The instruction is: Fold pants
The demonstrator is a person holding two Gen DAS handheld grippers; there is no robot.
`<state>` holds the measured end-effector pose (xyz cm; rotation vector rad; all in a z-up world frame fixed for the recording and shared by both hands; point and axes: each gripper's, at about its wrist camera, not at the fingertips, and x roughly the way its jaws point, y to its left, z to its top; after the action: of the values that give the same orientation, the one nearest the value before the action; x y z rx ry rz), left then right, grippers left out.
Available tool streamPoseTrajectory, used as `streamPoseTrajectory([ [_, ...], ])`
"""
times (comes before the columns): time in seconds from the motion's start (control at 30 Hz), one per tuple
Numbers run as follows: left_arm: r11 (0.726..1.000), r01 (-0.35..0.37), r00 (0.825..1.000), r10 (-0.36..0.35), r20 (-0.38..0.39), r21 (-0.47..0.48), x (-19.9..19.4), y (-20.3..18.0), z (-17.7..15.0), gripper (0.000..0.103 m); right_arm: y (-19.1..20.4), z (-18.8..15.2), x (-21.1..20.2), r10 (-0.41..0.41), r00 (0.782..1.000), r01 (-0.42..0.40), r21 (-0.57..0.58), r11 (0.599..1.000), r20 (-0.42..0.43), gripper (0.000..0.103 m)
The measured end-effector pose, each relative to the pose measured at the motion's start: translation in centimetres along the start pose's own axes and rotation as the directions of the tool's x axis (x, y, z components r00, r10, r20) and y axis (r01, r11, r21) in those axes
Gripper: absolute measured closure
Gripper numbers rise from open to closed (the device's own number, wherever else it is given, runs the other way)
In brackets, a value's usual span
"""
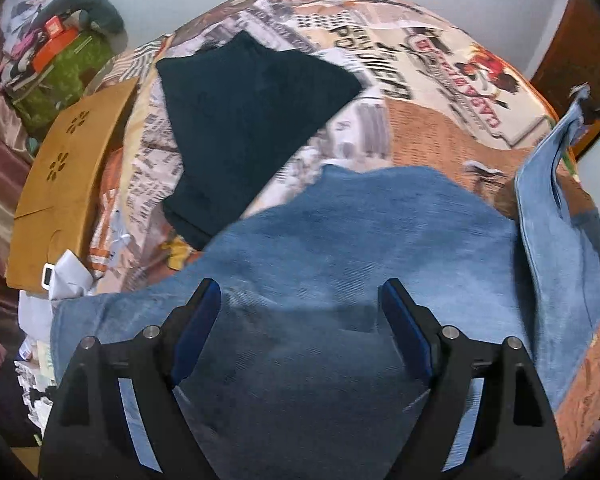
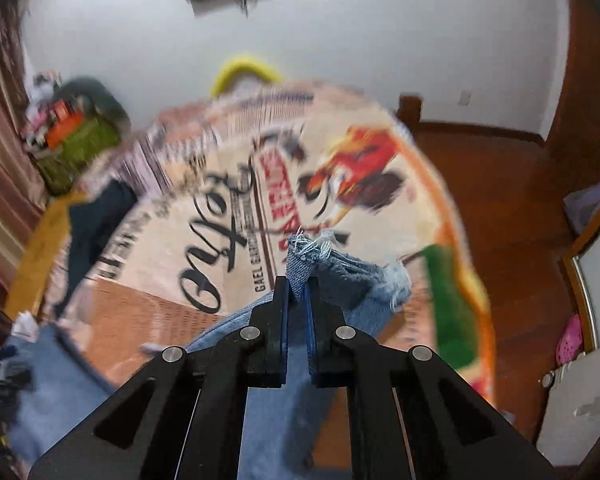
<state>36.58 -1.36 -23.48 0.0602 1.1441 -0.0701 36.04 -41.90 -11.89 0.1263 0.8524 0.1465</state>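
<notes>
Blue jeans (image 1: 364, 232) lie spread on a bed with a printed cover (image 1: 440, 92). My left gripper (image 1: 300, 292) is open and hovers just above the wide part of the jeans, holding nothing. My right gripper (image 2: 298, 286) is shut on the frayed hem of a jeans leg (image 2: 304, 264) and holds it lifted above the bed. In the left wrist view that leg (image 1: 556, 216) rises at the right edge up to the right gripper (image 1: 596, 110).
Dark folded clothing (image 1: 244, 120) lies on the bed beyond the jeans. A brown cardboard piece (image 1: 64, 184) lies at the bed's left edge. Clutter and a green bag (image 1: 60, 76) sit far left. Wooden floor (image 2: 500, 208) lies to the right of the bed.
</notes>
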Motion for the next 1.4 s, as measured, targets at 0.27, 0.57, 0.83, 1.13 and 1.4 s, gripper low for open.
streamPoseTrajectory([
  [0.27, 0.996, 0.040, 0.999, -0.038, -0.021, 0.085, -1.1, -6.1, -1.9, 0.020, -3.3, 0.8, -10.6, -0.033, 0.986, 0.032, 0.010, 0.999, 0.164, 0.097],
  [0.57, 0.978, 0.032, 0.999, -0.026, -0.031, 0.208, -1.3, -11.4, -4.8, 0.018, -7.0, -4.4, -12.6, -0.084, 0.986, 0.073, 0.084, 0.994, 0.145, 0.098],
  [0.83, 0.981, 0.040, 0.999, -0.035, -0.033, 0.188, -1.5, -11.5, -5.1, 0.018, -10.5, -9.9, -10.8, -0.129, 0.992, 0.126, 0.151, 0.981, 0.010, 0.096],
  [1.13, 0.985, 0.058, 0.998, -0.058, -0.002, 0.162, -3.0, -10.6, -5.1, 0.018, -11.1, -12.1, -11.4, -0.318, 0.945, 0.324, 0.108, 0.940, -0.071, 0.061],
  [1.4, 0.998, 0.047, 0.991, -0.052, 0.119, 0.044, -7.6, -4.5, -4.5, 0.018, -2.5, -9.2, -13.1, -0.135, 0.988, 0.136, -0.017, 0.991, 0.071, 0.060],
])
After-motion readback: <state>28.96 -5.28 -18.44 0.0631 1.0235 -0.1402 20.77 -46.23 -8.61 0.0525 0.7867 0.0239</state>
